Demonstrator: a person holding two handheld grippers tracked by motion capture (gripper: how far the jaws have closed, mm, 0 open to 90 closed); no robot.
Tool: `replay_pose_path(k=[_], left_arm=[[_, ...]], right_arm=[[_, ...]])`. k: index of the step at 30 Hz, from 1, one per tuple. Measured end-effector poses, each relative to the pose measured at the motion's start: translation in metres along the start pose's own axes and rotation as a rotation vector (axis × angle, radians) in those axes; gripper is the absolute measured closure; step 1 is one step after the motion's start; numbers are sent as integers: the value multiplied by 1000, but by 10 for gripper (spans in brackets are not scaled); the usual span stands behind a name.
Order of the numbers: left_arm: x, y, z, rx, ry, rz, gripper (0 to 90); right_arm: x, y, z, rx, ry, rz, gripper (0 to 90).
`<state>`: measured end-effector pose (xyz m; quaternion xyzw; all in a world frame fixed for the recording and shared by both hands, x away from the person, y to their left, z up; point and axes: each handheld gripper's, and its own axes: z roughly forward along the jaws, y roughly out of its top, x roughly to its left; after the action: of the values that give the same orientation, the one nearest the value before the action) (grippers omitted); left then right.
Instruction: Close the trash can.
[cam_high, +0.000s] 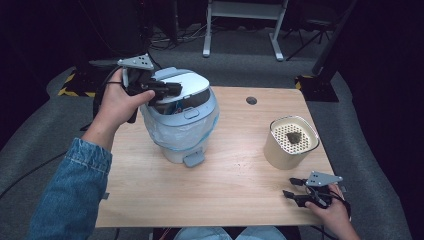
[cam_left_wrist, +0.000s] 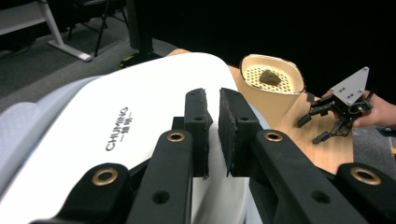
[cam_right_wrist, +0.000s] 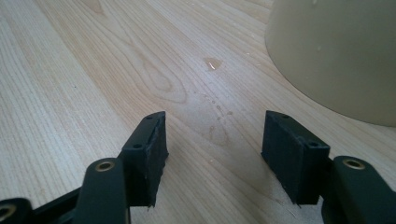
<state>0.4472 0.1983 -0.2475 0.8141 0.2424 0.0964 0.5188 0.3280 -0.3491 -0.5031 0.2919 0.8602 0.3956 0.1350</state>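
Left gripper (cam_high: 172, 90): upper left of the high view, over the bin lid; in the left gripper view (cam_left_wrist: 212, 133) its 2 black pads stand almost together with a thin gap and nothing between them.
Right gripper (cam_high: 291, 188): lower right of the high view, low over the table by the person's right hand (cam_high: 332, 212); in the right gripper view (cam_right_wrist: 212, 149) the jaws are spread apart with bare wood between them.
Grippers counted: 2, each with 1 grey three-cornered plate on top.
Pedal bin (cam_high: 181, 120): 1, left of centre on the table, white lid with pale blue body, a clear liner bag bunched around its rim, 1 foot pedal at the front bottom.
Bin lid (cam_left_wrist: 116, 140): white, printed lettering at centre left of the left gripper view; whether the pads touch it I cannot tell.
Cream container (cam_high: 291, 142): 1, centre right of the high view, well apart from the bin, with a perforated top insert.
Dark lump (cam_high: 293, 136): 1, lying on the perforated insert.
Table (cam_high: 230, 190): 1 light wooden top, 1 round hole near its far edge.
Hidden or cut off: bin's far side behind the left hand (cam_high: 117, 105); container cut off at the upper right of the right gripper view (cam_right_wrist: 336, 56); room beyond the table too dark to read.
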Motion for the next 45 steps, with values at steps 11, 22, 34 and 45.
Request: replay_pose_path(k=[11, 22, 34, 45], left_arm=[[-5, -10, 11, 60, 10, 18, 797], [-7, -11, 20, 99, 65, 36, 860], [-9, -10, 23, 113, 94, 48, 900], [-12, -11, 26, 121, 132, 76, 898]], right_arm=[[0, 0, 0, 0, 0, 0, 405], [0, 0, 0, 0, 0, 0, 404], [0, 0, 0, 1, -2, -2, 404], [1, 0, 0, 0, 2, -5, 404]])
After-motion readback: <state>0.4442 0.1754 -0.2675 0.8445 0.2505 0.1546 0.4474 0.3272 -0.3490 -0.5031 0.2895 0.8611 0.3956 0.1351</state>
